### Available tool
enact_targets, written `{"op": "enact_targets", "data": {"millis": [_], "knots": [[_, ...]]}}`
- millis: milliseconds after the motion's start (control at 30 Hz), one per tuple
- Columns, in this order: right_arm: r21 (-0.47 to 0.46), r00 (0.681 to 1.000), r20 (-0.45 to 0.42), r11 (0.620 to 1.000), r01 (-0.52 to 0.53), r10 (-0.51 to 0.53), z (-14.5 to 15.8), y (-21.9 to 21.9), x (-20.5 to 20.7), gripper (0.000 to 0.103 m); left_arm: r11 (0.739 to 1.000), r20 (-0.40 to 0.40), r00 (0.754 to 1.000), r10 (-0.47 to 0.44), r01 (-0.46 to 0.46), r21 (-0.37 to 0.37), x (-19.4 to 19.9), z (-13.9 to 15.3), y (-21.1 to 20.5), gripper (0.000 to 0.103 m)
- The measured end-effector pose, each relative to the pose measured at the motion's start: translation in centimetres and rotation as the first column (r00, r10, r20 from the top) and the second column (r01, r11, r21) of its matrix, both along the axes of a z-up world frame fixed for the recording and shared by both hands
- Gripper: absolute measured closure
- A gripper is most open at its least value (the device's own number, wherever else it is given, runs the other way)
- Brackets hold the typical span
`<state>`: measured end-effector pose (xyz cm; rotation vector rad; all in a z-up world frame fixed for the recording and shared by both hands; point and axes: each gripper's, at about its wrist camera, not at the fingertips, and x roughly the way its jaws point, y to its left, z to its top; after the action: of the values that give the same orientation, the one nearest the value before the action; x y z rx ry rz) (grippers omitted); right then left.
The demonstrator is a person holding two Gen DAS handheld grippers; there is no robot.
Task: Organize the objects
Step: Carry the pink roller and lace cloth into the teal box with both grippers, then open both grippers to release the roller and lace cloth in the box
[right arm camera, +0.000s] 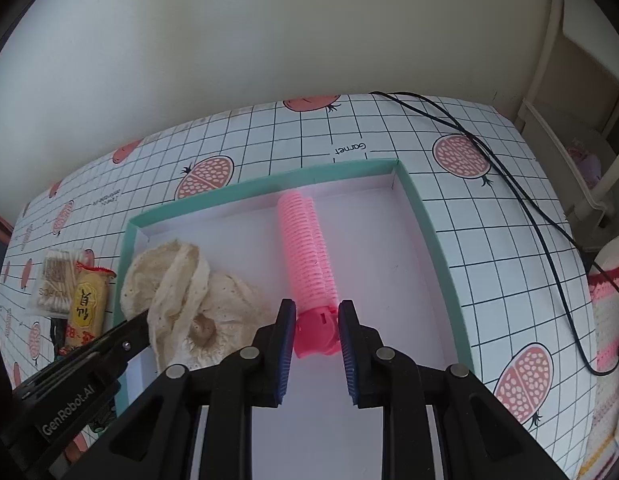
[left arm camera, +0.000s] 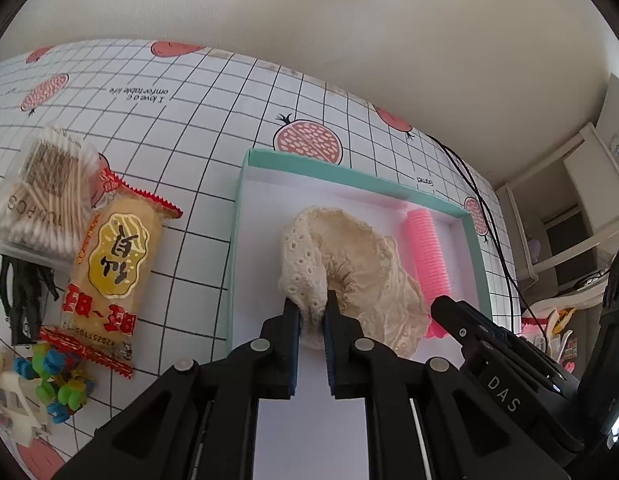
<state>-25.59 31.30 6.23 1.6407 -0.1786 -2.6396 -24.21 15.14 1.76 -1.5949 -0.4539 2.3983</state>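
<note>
A shallow teal box [left arm camera: 237,216] with a white inside lies on the gridded tablecloth. In it rests a cream lace cloth [left arm camera: 361,264], bunched up, and my left gripper [left arm camera: 311,308] is shut on its near edge. A pink ribbed hair roller [right arm camera: 305,240] lies lengthwise in the box [right arm camera: 429,216], right of the cloth [right arm camera: 181,288]. My right gripper [right arm camera: 317,308] has its blue pads pressed on both sides of the roller's near end. The roller [left arm camera: 427,256] also shows in the left wrist view, where the right gripper [left arm camera: 441,304] partly hides its near end. The left gripper [right arm camera: 139,330] enters the right wrist view from the left.
Left of the box lie a clear case of cotton swabs [left arm camera: 41,196], a yellow snack packet [left arm camera: 109,272], black hair clips [left arm camera: 21,296] and small colourful clips [left arm camera: 57,384]. A black cable [right arm camera: 549,240] crosses the table's right side. A white shelf [left arm camera: 569,208] stands beyond the right edge.
</note>
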Motion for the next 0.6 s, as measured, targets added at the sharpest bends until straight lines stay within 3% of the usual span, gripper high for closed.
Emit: {"op": "enact_targets", "data": {"millis": [367,600], "knots": [[-0.026,1.000,-0.027,1.000,0.009,-0.010,2.1,0.8,0.6,0.076,0.999,-0.018,1.000,0.009,-0.010,-0.042,0.4,2.7,-0.1,0.079],[-0.039,0.997,-0.074,0.999,-0.005,0.002,4.4,0.9,1.5,0.076,0.996,-0.093,0.995,0.018,-0.026,-0.091,1.2,5.7,-0.4,0.074]]}}
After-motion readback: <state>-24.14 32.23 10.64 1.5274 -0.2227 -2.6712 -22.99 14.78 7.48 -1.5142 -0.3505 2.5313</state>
